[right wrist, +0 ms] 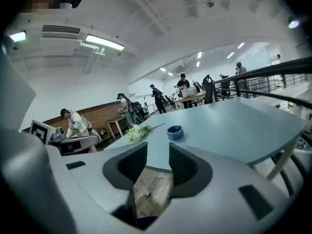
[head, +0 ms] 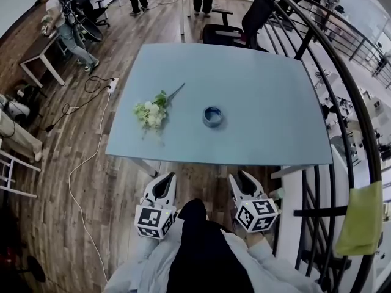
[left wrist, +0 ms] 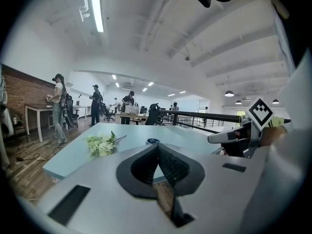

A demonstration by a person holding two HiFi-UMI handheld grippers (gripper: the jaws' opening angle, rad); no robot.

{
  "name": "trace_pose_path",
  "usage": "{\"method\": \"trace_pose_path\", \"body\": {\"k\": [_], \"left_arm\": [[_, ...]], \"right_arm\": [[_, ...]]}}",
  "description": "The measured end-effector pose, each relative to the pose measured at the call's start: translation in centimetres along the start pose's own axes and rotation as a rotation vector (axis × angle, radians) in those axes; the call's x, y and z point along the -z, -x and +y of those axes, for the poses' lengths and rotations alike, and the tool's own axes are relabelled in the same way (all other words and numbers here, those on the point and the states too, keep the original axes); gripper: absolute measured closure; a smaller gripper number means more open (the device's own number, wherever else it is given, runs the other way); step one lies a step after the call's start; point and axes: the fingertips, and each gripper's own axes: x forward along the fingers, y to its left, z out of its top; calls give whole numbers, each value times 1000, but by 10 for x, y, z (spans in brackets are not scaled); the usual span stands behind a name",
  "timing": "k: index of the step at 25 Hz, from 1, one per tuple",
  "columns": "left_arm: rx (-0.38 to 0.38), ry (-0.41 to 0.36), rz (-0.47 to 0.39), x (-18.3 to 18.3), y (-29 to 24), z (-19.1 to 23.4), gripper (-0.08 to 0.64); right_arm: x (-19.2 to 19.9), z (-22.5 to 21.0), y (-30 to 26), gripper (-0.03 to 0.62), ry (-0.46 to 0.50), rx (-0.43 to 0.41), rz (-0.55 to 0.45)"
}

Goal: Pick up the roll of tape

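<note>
In the head view, one roll of tape (head: 212, 116) and one flower bunch (head: 151, 112) lie on the table (head: 269, 90), well ahead of my left gripper (head: 166, 177) and right gripper (head: 240, 176); in the left gripper view, my fingers (left wrist: 171, 165) meet, empty, with the tape beyond them too small to read; in the right gripper view, my fingers stand apart, empty, with the tape ahead.

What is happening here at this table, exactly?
A person is at the near edge of a blue table with a gripper in each hand. The left gripper is shut and the right gripper is open; both are empty and short of the table. The roll of tape lies untouched on it, near a bunch of flowers.
</note>
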Motion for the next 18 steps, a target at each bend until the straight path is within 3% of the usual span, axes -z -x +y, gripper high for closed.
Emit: {"method": "trace_pose_path", "body": {"k": [10, 18], "left_arm": [[-18, 15, 23, 5, -13, 0, 545], [-23, 29, 41, 1, -57, 12, 545]], "right_arm": [[1, -15, -16, 423, -28, 2, 30], [-16, -32, -50, 422, -31, -14, 52]]}}
